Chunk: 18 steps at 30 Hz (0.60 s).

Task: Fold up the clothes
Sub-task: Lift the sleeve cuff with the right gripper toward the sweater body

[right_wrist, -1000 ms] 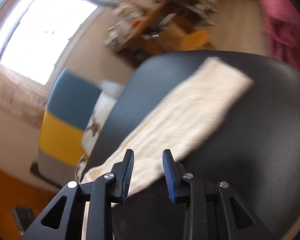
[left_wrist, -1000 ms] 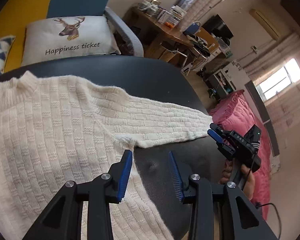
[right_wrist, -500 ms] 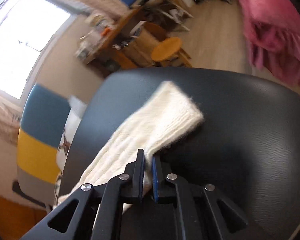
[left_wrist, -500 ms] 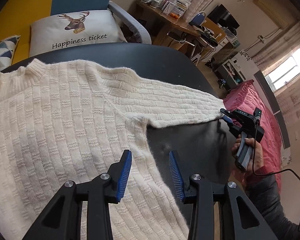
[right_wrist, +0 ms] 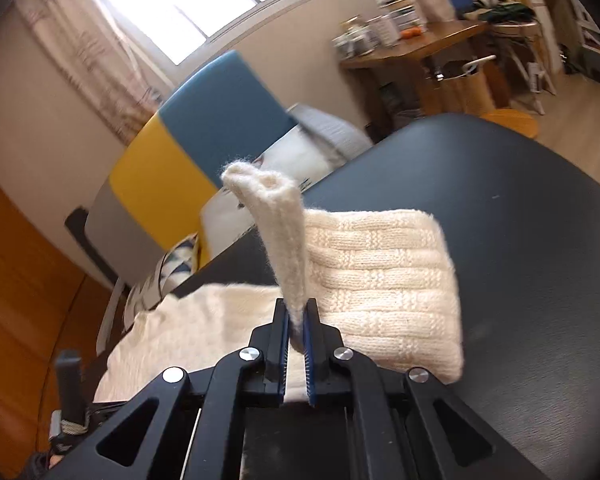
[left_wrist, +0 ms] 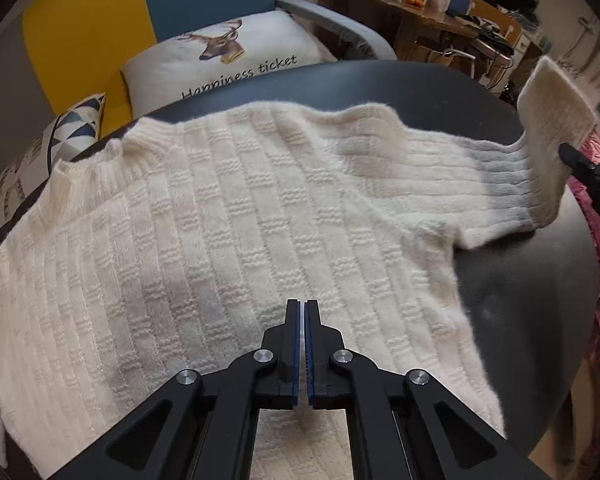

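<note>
**Jaws clamping the sweater's sleeve cuff**

Jaws of the right gripper (right_wrist: 296, 316) are pinching the ribbed cuff (right_wrist: 278, 216) of the cream knit sweater (left_wrist: 228, 232), and the cuff is standing up out of them while the sleeve (right_wrist: 380, 292) is folding back on itself just behind. Over on the other side, the left gripper (left_wrist: 302, 308) is pointing steeply down at the sweater's body with its jaws pressed together; I cannot tell whether any knit is caught between the tips. The sweater is lying spread flat on the dark round bench (left_wrist: 528, 280), collar toward the far left edge, its one visible sleeve stretching out to the right and lifting at the end. Beyond the bench a blue and yellow armchair (left_wrist: 100, 28) is holding a white deer cushion (left_wrist: 236, 56) and a triangle-patterned cushion (left_wrist: 76, 128). A cluttered wooden desk (left_wrist: 416, 12) is standing farther back.
</note>
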### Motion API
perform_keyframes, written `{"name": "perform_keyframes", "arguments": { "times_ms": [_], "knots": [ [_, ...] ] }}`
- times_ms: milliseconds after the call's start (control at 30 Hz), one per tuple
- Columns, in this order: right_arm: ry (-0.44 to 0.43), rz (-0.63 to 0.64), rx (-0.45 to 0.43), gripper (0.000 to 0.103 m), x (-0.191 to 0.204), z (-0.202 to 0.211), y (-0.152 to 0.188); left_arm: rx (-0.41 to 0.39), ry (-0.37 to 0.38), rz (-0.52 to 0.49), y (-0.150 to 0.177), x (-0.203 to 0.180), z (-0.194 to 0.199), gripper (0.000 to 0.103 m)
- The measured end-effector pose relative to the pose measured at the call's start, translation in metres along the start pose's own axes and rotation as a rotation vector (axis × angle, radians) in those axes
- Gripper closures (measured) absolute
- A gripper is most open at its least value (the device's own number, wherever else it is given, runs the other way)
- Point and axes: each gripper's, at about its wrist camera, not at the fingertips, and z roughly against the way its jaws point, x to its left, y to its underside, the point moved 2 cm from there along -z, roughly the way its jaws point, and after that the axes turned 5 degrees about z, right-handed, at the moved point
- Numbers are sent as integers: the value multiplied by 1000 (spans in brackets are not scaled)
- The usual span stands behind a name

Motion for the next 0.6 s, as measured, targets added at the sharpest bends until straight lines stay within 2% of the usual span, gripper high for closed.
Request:
{"name": "perform_keyframes", "arguments": {
  "times_ms": [133, 333, 500, 600],
  "knots": [
    [-36, 67, 58, 98, 40, -14, 17, 40, 54, 55, -2, 12, -12, 102],
    [-58, 183, 161, 98, 96, -43, 48, 129, 266, 252, -12, 47, -25, 102],
    [-84, 250, 221, 98, 139, -66, 69, 145, 350, 339, -10, 63, -33, 102],
    [-85, 272, 259, 98, 156, -79, 81, 155, 422, 431, -7, 77, -36, 102]
  ]
}}
